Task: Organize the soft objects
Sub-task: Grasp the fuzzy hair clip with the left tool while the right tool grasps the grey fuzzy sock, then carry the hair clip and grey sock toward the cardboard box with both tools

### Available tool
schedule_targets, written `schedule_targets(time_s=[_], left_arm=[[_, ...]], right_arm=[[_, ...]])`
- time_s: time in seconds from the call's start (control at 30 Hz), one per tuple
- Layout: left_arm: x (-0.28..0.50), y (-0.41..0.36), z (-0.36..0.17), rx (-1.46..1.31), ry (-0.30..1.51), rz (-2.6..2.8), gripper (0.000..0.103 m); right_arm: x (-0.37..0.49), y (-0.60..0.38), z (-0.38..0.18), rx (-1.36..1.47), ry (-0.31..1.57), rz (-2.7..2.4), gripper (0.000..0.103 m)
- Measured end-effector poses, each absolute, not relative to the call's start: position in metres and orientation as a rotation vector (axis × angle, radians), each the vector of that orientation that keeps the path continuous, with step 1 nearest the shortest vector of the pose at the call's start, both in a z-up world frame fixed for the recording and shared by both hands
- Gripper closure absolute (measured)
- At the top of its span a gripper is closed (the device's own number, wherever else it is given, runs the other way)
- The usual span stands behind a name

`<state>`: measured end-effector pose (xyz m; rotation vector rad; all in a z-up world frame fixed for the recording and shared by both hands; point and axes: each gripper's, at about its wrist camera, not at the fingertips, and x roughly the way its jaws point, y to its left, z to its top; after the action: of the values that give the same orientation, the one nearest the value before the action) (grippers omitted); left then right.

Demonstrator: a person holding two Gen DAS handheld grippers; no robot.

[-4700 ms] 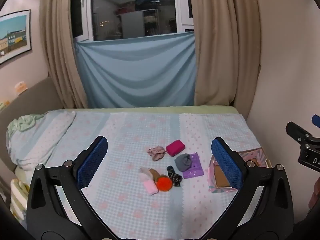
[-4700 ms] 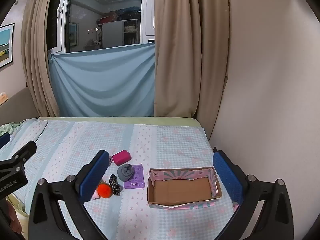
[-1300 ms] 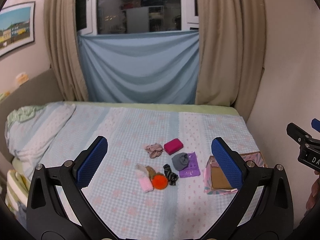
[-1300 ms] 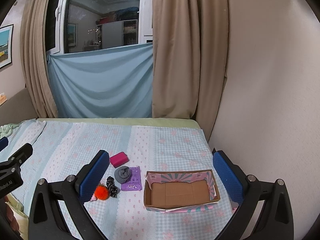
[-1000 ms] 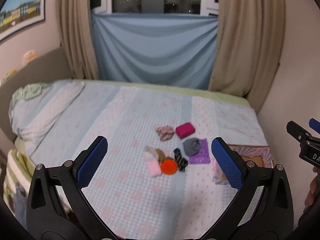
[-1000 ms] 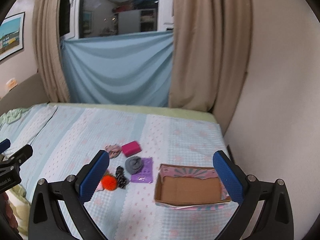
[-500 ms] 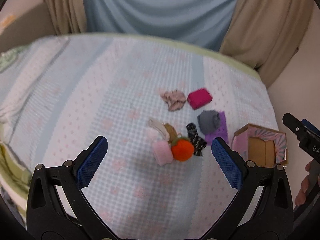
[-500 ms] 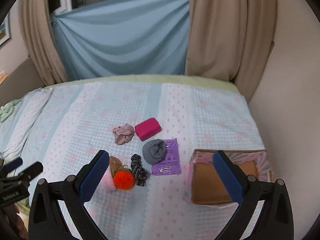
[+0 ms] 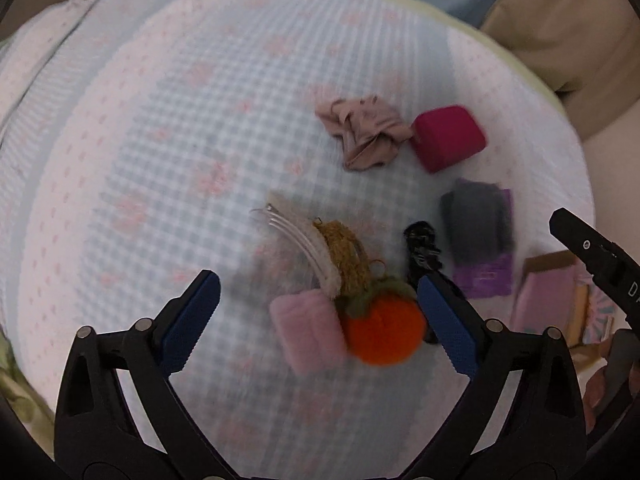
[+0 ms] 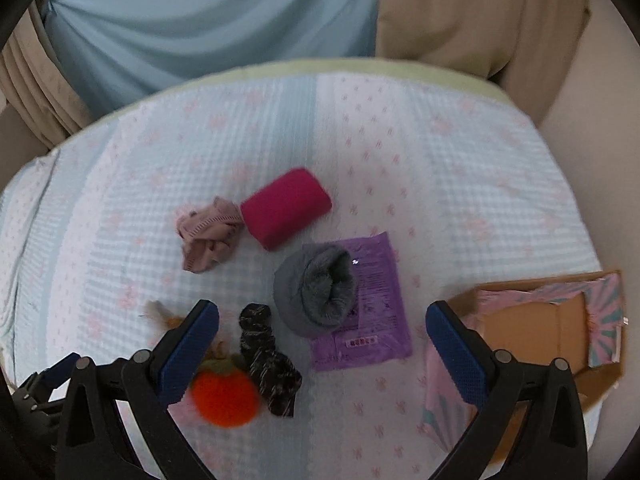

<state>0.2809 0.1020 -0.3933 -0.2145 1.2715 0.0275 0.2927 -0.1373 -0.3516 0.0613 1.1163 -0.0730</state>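
Soft objects lie in a cluster on the bed. An orange plush pumpkin (image 9: 382, 330) and a pink foam block (image 9: 307, 330) lie between the fingers of my open left gripper (image 9: 318, 322), just above them. My open right gripper (image 10: 322, 354) hovers over a rolled grey sock (image 10: 318, 290) on a purple packet (image 10: 370, 308). A black scrunchie (image 10: 268, 360), a crumpled pink cloth (image 10: 208, 234) and a magenta sponge (image 10: 286, 208) lie nearby. The open cardboard box (image 10: 552, 332) sits at the right, empty.
A white hair clip and a tan knitted piece (image 9: 348, 254) lie behind the pumpkin. The bed has a blue-and-white checked cover (image 10: 460, 168). Curtains (image 10: 460, 8) and a wall stand behind and to the right. The right gripper's body (image 9: 592, 256) shows in the left wrist view.
Both grippers have dropped down and forward toward the cluster of objects, which now fills the views. Both stay open and empty.
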Motion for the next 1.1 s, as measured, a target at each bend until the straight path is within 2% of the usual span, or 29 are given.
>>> schedule_targets(time_s=[0.1, 0.23, 0.4, 0.47, 0.57, 0.63, 0.77, 0.93, 1.1], left_arm=[[0.294, 0.097, -0.422, -0.216, 1.305, 0.05, 0.012], [0.304, 0.094, -0.457, -0.231, 1.354, 0.083, 0.023], [0.312, 0.092, -0.478, -0.243, 1.377, 0.091, 0.026], [0.315, 0.089, -0.48, -0.237, 1.378, 0.087, 0.027], [0.32, 0.085, -0.484, -0.23, 1.383, 0.072, 0.036], [0.322, 0.078, -0.487, -0.239, 1.382, 0.053, 0.049], [0.323, 0.063, -0.486, -0.234, 1.379, 0.047, 0.057], [0.317, 0.066, -0.481, -0.265, 1.363, 0.05, 0.067], [0.311, 0.072, -0.468, -0.262, 1.324, 0.053, 0.071]], right_arm=[[0.308, -0.135, -0.384, 0.066, 1.159, -0.063, 0.0], [0.323, -0.135, -0.419, 0.083, 1.198, -0.062, 0.0], [0.337, -0.137, -0.448, 0.106, 1.23, -0.065, 0.009], [0.343, -0.138, -0.457, 0.12, 1.241, -0.055, 0.022], [0.35, -0.138, -0.465, 0.122, 1.254, -0.066, 0.03], [0.352, -0.14, -0.468, 0.134, 1.253, -0.077, 0.036], [0.354, -0.138, -0.469, 0.125, 1.25, -0.09, 0.048], [0.352, -0.137, -0.466, 0.116, 1.236, -0.083, 0.057], [0.346, -0.139, -0.459, 0.121, 1.22, -0.073, 0.062]])
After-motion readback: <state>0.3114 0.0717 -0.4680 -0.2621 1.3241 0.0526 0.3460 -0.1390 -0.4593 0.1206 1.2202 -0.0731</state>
